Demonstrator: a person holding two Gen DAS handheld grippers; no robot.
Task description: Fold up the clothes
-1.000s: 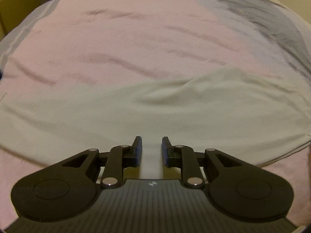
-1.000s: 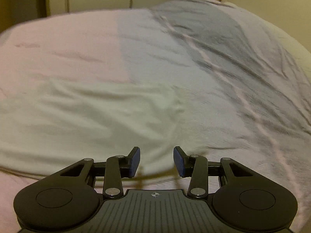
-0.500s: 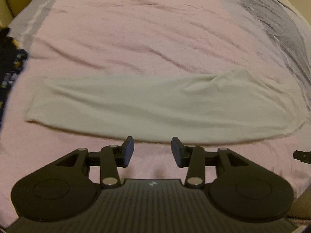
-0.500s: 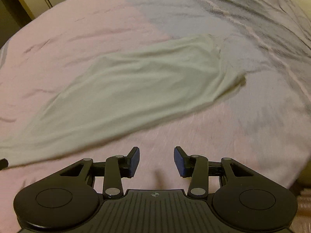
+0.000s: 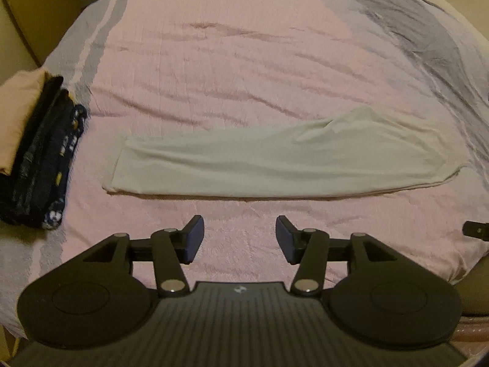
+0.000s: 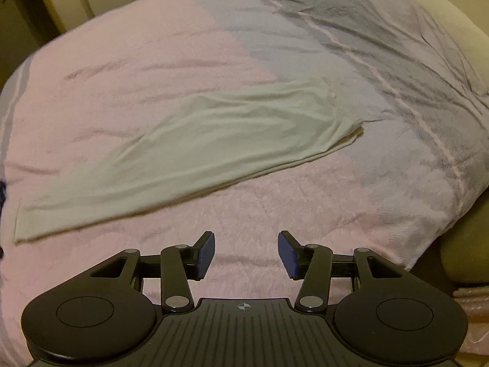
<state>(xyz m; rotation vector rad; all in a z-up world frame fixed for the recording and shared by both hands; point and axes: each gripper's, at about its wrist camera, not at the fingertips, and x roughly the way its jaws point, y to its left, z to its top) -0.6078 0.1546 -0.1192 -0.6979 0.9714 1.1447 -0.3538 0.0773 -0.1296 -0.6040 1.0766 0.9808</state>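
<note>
Pale grey-green cotton garment, folded into a long strip, now lies released across the pink quilted bedspread, both the left gripper and right gripper lifted clear, their empty jaws opening, so another fold comes next.

Pale grey-white garment on pink, grey-striped bedspread.

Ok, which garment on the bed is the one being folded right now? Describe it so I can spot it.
Start from the pink blanket covering the bed. Across its near half lies a long pale grey-green garment, folded into a flat band. Unlike the dark folded stack at the left edge, it is light, plain and lies alone.
</note>
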